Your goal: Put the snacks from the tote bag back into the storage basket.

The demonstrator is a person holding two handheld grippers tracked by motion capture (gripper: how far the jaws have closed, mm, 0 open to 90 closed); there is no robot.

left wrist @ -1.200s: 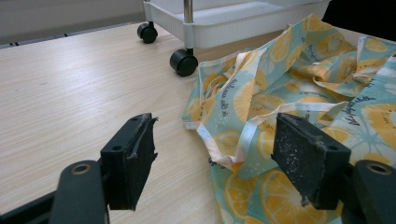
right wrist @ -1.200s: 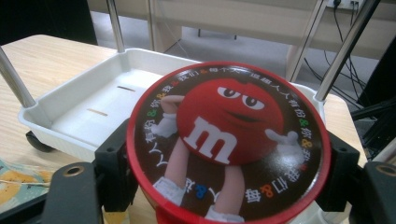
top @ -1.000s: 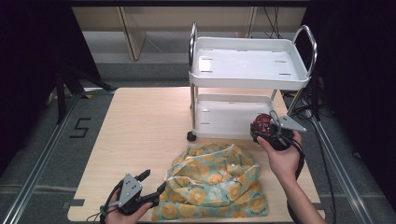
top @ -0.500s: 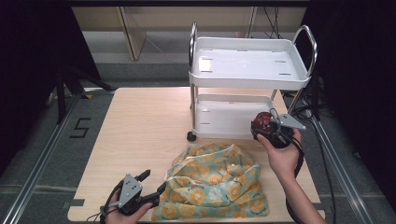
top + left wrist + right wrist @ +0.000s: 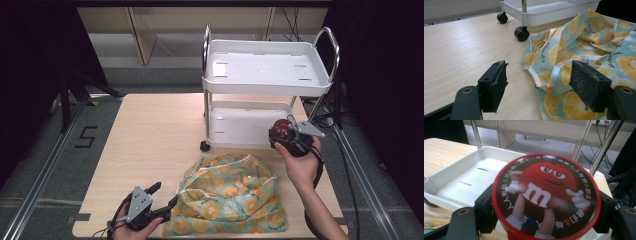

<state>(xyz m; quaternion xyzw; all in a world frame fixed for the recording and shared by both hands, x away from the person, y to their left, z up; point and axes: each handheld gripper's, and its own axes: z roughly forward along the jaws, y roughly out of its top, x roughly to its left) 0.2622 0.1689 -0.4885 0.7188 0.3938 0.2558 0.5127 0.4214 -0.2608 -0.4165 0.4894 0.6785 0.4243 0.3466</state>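
Note:
My right gripper (image 5: 286, 136) is shut on a round red M&M's tin (image 5: 546, 195), its lid facing the camera, held in the air just off the lower tray (image 5: 454, 182) of the white cart (image 5: 267, 75). The tin (image 5: 281, 128) shows at the cart's right front corner in the high view. My left gripper (image 5: 161, 196) stands open low over the table near the front edge, its jaws spread at the left edge of a teal cloth with orange-slice print (image 5: 232, 195). A cloth fold with a pale hem (image 5: 554, 75) lies between the jaws.
The two-tier cart stands on castors (image 5: 521, 33) at the back right of the wooden table (image 5: 150, 135). The cloth covers the front right of the table. Cables (image 5: 350, 165) run along the right side.

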